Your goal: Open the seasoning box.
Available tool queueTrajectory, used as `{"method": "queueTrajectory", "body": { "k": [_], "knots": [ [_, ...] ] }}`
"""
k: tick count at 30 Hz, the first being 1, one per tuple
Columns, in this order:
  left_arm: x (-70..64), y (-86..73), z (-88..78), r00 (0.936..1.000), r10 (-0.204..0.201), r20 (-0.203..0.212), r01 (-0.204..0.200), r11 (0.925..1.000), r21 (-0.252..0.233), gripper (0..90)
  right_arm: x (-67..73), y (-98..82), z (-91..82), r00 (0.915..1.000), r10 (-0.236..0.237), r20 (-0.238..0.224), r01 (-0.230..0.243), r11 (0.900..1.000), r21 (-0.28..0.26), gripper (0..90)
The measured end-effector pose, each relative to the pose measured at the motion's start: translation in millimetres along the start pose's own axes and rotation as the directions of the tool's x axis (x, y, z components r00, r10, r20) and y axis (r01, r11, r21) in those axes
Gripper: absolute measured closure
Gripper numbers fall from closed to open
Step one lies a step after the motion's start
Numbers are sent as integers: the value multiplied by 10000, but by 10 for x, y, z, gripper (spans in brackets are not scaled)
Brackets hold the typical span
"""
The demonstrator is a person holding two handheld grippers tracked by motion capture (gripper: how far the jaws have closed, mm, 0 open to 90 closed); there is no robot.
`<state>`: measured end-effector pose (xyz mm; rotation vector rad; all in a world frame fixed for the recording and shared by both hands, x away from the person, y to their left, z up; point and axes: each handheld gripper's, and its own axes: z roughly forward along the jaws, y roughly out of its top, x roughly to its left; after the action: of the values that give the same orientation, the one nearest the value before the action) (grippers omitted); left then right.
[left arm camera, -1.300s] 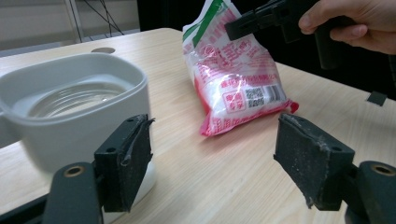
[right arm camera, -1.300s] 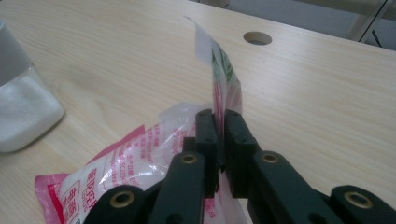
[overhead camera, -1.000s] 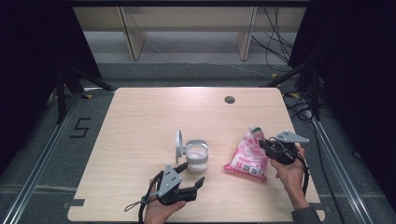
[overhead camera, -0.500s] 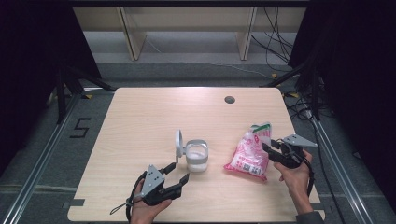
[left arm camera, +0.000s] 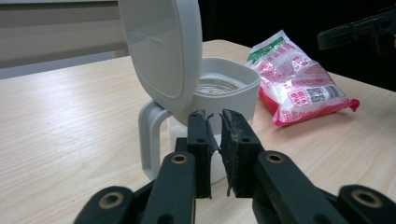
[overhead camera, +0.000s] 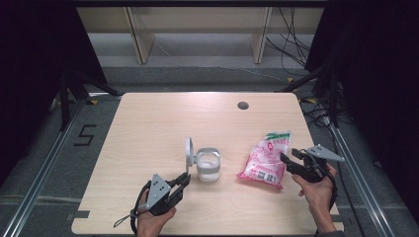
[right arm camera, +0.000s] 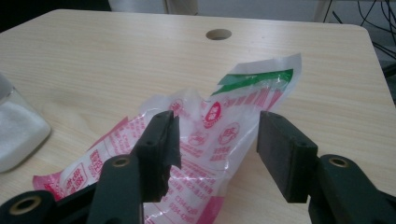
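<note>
A white jar (overhead camera: 208, 167) with a handle stands mid-table, its hinged lid (overhead camera: 188, 150) raised; white grains lie inside. My left gripper (overhead camera: 184, 178) points at the jar from the near left, a little short of it. In the left gripper view the jar (left arm camera: 233, 88) and lid (left arm camera: 161, 46) rise just beyond that gripper (left arm camera: 214, 117), whose jaws have just been closing and stand shut with nothing between them. A pink and white bag (overhead camera: 264, 160) lies right of the jar. My right gripper (overhead camera: 289, 158) sits at the bag's right edge. Its jaws (right arm camera: 217, 133) have just been opening and stand apart over the bag (right arm camera: 233, 93).
The wooden table (overhead camera: 148, 123) has a round hole (overhead camera: 242, 105) near its far edge. Beyond it stand shelf legs and cables on the floor. Dark stands flank both sides. The other gripper (left arm camera: 359, 30) shows far off in the left gripper view.
The left hand has shifted left and turned toward the jar, and its jaws have closed. The right jaws have opened off the bag's edge.
</note>
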<state>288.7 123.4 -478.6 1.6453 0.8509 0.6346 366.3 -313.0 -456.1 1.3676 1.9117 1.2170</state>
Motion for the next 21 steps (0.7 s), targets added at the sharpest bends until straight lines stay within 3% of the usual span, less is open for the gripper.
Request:
{"method": "queueTrajectory", "body": {
  "k": [1, 4, 5, 6, 7, 8, 9, 10, 12, 14, 16, 17, 20, 21],
  "knots": [
    [7, 5, -1, 9999, -89, -114, 89, 10000, -24, 853, 29, -7, -5, 9999, 129, 66, -129, 9999, -110, 460],
    [51, 31, 5, 9998, 3, -199, -4, 10000, -15, 872, 60, -11, -16, 9995, -271, -149, 269, 9995, -146, 447],
    [58, 36, 11, 9997, -6, -225, 5, 10000, -41, 875, 109, -23, -22, 9998, 26, -182, -29, 9998, -176, 437],
    [63, 38, 14, 9997, -9, -261, 9, 10000, -1, 875, 91, -31, 3, 9987, -395, -333, 383, 9986, -363, 432],
    [67, 37, 22, 9996, -60, -282, 60, 10000, 16, 880, 114, -36, 2, 9986, -313, -417, 302, 9992, -267, 427],
    [82, 39, 28, 9995, 5, -311, -4, 10000, 32, 880, 171, -50, 2, 9980, 175, -603, -189, 9996, -232, 421],
    [92, 43, 34, 9994, 33, -333, -29, 9999, 102, 881, 188, -56, 3, 9985, 70, -544, -69, 10000, 26, 417],
    [108, 48, 46, 9994, 116, -331, -112, 9999, 116, 886, 203, -63, 4, 9975, 42, -709, -45, 10000, -38, 413],
    [129, 64, 55, 9990, 150, -431, -142, 9997, 190, 890, 227, -78, 30, 9978, -308, -581, 304, 9995, -61, 409],
    [154, 80, 63, 9986, 204, -497, -194, 9996, 203, 891, 243, -77, 29, 9946, -490, -915, 485, 9988, -76, 409],
    [176, 94, 69, 9983, 283, -517, -272, 9994, 216, 892, 295, -83, 28, 9949, -363, -938, 349, 9993, -167, 409],
    [183, 100, 69, 9979, 357, -538, -345, 9991, 235, 893, 329, -85, 11, 9956, -156, -929, 162, 9999, 52, 409],
    [208, 111, 76, 9982, 327, -504, -318, 9993, 181, 893, 345, -94, 15, 9942, -276, -1036, 277, 9996, -6, 409],
    [219, 110, 85, 9983, 359, -453, -354, 9993, 118, 892, 313, -90, 11, 9923, -691, -1030, 701, 9975, 65, 409]
  ]
}}
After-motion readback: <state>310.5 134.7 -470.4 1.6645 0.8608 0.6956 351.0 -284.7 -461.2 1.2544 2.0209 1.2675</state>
